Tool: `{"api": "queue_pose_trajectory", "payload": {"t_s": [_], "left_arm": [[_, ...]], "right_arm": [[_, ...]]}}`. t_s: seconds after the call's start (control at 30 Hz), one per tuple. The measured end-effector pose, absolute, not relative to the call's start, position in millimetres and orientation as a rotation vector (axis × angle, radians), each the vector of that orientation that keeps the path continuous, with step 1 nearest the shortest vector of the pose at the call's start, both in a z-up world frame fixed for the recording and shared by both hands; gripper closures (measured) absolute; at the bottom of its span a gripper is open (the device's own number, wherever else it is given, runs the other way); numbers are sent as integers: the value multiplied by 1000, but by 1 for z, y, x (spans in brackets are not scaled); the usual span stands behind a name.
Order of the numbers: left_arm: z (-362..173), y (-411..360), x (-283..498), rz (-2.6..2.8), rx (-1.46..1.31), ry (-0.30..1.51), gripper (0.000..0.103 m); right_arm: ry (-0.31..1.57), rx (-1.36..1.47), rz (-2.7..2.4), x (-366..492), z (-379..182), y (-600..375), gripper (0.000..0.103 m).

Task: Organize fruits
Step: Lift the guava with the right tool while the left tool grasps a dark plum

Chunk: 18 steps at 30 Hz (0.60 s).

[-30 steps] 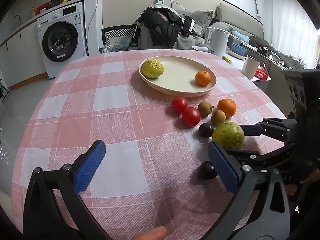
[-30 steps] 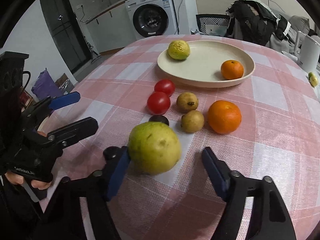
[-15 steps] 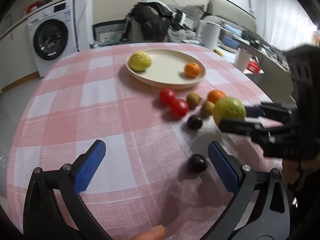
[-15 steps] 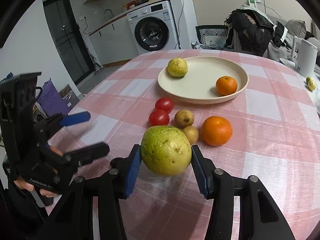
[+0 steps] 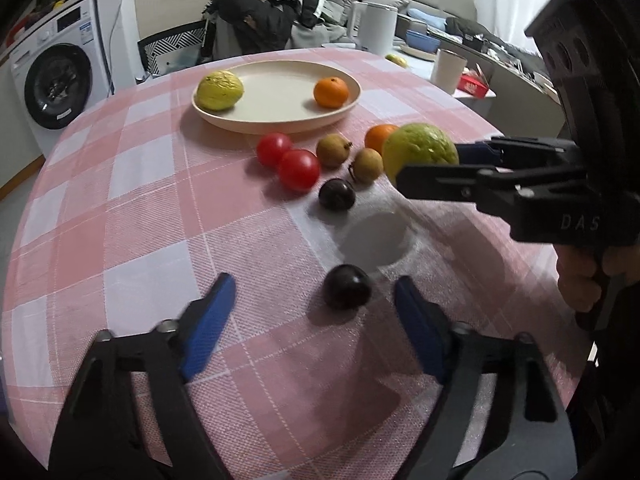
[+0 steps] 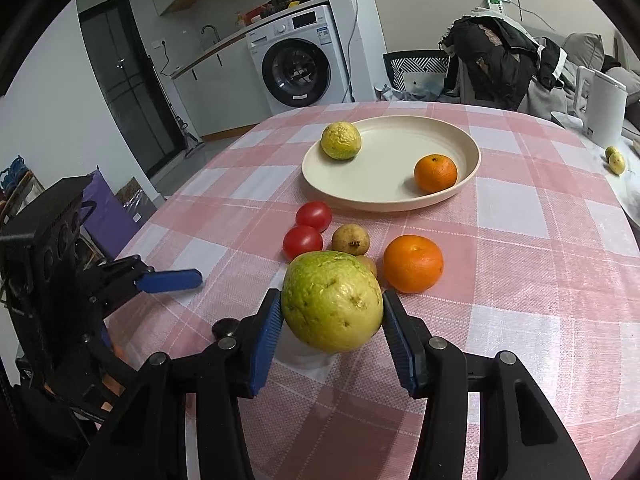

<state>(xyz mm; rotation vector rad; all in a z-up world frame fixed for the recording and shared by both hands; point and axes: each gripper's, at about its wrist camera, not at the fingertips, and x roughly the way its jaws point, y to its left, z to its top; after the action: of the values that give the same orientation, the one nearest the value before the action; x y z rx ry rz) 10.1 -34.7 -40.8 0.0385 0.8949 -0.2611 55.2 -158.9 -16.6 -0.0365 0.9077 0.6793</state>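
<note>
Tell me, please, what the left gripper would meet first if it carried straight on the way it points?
Most likely the dark plum, which lies just ahead of the closing left gripper, not yet between its pads; depth is uncertain.

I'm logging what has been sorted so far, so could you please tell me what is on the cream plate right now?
On the cream plate lie a wrinkled yellow-green fruit at the left edge and a small orange at the right. Nothing else shows there, and little is hidden behind them.

Left gripper fingers (image 5: 214, 314) motion-blurred; green guava (image 6: 332, 300) hides second brown fruit (image 6: 370, 265).
</note>
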Motion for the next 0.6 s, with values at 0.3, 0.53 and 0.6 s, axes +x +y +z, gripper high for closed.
{"api": "queue_pose_trajectory", "payload": {"t_s": [0.3, 0.53, 0.6], "left_arm": [[-44, -50, 3, -331, 99, 898, 63], [-43, -46, 3, -356, 70, 895, 80], [-42, -45, 3, -356, 68, 891, 81]], "right_arm": [[911, -32, 674, 57, -17, -160, 52], [909, -34, 675, 57, -17, -161, 52], [912, -32, 673, 58, -18, -162, 52]]}}
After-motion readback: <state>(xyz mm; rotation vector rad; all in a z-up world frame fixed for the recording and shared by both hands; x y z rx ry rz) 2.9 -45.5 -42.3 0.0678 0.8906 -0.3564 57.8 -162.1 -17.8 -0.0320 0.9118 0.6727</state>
